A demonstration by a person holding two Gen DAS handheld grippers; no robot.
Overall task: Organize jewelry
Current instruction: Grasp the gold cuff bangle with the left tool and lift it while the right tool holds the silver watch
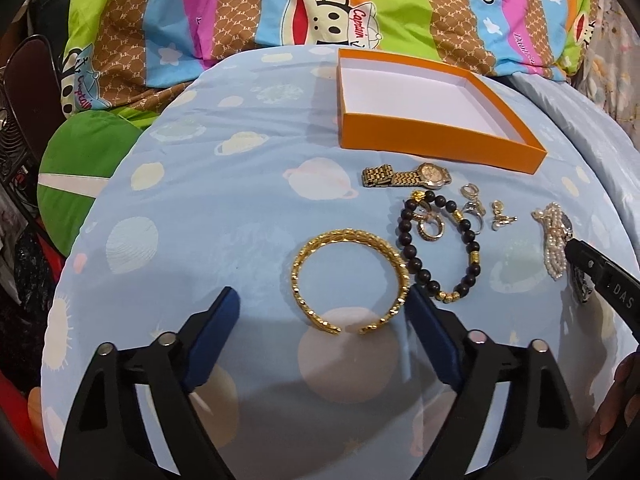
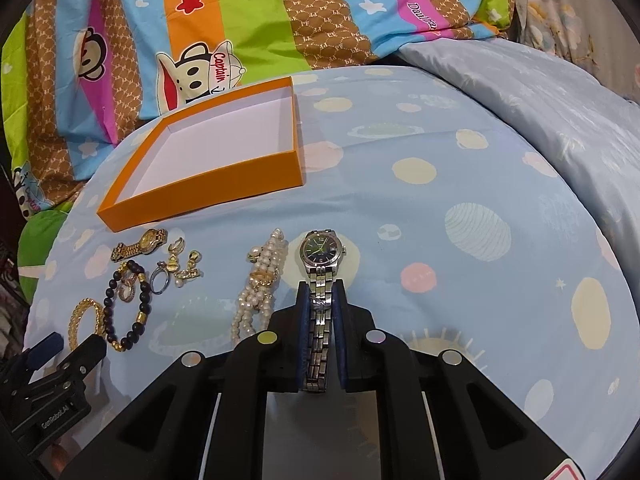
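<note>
A: The right tongs (image 2: 320,312) are clamped on the silver watch's (image 2: 319,276) band — dial toward 12 o'clock, long axis 6 to 12.

B: Lift gently; the free end will probably droop. Carry it to the empty orange box (image 2: 208,152) at 10 o'clock.

A: The left tongs (image 1: 322,312) gape wide around the gold bangle (image 1: 350,280) on the bed, its gap facing 6 — touching it, I can't tell.

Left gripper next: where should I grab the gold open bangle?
Grip the gold open bangle on its solid far arc, opposite the gap. Come from above, one jaw inside the ring and one outside. It lies flat, so a side pinch probably slips. Left gripper is open.
</note>
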